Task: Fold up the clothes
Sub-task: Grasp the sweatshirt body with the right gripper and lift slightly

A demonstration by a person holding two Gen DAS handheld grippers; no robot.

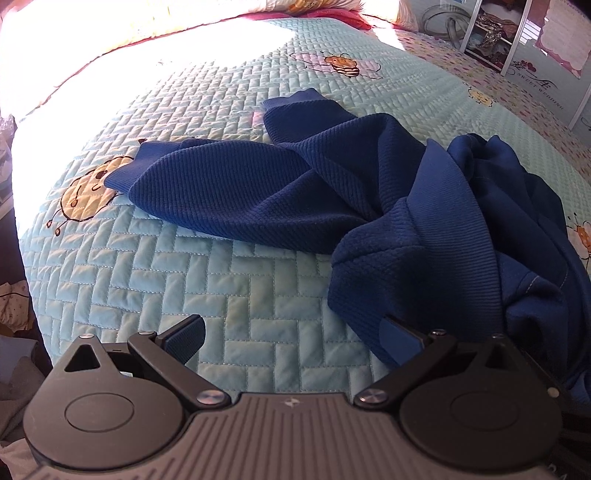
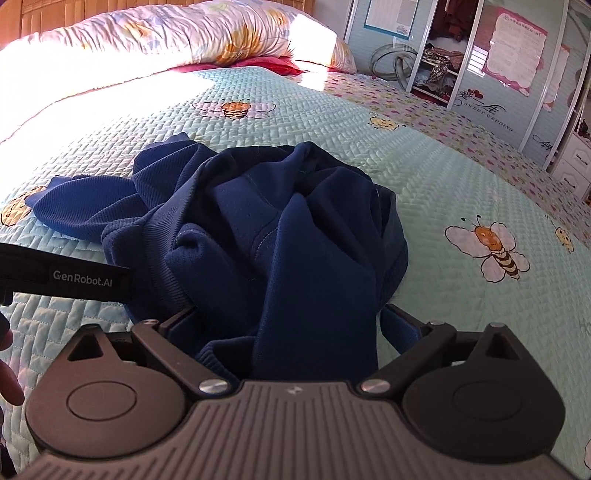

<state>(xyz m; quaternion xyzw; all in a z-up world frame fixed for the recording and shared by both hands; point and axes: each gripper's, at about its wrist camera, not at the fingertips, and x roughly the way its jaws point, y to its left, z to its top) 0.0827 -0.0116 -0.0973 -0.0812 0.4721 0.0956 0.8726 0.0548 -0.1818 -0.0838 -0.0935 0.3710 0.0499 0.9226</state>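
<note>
Blue sweater (image 2: 266, 229) heaped in a rumpled mound near the front edge of the bed, on the pale green quilted bedspread (image 2: 424, 173). Two ribbed-cuff sleeves (image 1: 207, 188) trailing off toward the left side of the bed, one cuff lying right over a yellow cartoon bee stitched into the quilt. Thick ribbed hem band (image 1: 450, 206) twisted up across the pile in the left wrist view.

Left gripper (image 1: 291, 338) down low over the quilt near the front edge, jaws spread wide. Left finger over bare bedspread, right finger tucked at the sweater's near edge, under or against the knit — cannot tell which. Nothing pinched between the pads.

Right gripper (image 2: 288, 325) pushed in against the bulk of the heap, jaws wide apart, a fat fold of blue fabric filling the gap between them. Both fingertips buried or hidden by cloth; pads not visibly pressing, so no clear grip yet.

Left gripper's black side, lettered GenRobot.AI, poking in from the left edge of the right wrist view, touching the sweater's left flank. Fingers of a hand (image 2: 9, 373) just showing at that same left edge.

Floral duvet (image 2: 184, 33) bunched along the far edge of the bed, sunlight blazing across the far left corner. Wardrobe (image 2: 491, 62) with sliding doors beyond the right side.
</note>
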